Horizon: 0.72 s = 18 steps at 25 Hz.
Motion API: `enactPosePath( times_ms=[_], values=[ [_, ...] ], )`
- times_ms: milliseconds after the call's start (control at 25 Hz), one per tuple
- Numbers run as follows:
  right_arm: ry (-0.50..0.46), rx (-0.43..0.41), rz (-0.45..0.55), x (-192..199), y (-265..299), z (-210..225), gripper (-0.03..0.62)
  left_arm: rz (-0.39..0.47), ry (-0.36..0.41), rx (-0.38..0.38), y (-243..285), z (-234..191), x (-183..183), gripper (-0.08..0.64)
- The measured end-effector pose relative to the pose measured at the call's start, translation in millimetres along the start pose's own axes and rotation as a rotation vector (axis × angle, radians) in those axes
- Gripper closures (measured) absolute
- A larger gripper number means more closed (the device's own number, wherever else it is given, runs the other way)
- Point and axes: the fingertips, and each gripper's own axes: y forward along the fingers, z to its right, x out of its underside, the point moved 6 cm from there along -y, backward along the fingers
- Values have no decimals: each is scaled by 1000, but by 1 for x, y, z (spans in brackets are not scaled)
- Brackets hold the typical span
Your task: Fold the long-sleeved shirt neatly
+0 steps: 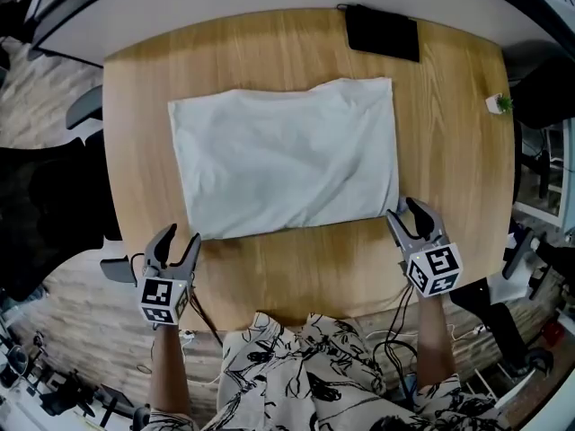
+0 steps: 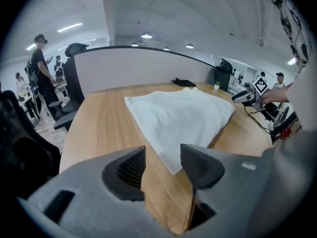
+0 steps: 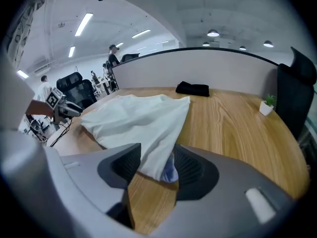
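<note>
At the desk's [image 1: 296,272] near edge, holding left tongs [image 1: 182,234] released and empty beside the shirt [image 1: 287,155], right tongs [image 1: 404,210] released astride its corner, probably lining up another fold.

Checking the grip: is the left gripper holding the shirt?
No, the left gripper has its fingers apart, and the shirt lies loose on the table.

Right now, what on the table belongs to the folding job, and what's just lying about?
Job:
white shirt
left tongs, open
right tongs, open, shirt corner between them

Lying about:
black item at the far edge
small potted plant
</note>
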Motion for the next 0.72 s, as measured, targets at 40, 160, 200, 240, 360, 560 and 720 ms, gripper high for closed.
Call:
enactPosePath(
  times_ms=[40,160,200,240,360,560,720],
  values=[
    [13,-1,-2,6,-1,-4,367,-4,-9,11,-1,4,4,331],
    [40,-13,-39,21,-1,-9,368,-20,-25,33,3,14,12,339],
    [44,-9,-53,25,-1,-8,374,-25,-24,36,6,17,14,344],
    [50,-5,-67,28,1,-7,385,-31,-25,38,8,19,15,352],
    [73,1,-89,36,8,-6,432,-41,-45,37,12,19,19,381],
    [66,42,-90,41,13,2,558,-51,-23,41,20,24,21,480],
    [29,66,-94,39,9,3,566,-42,-7,24,18,25,18,525]
  ],
)
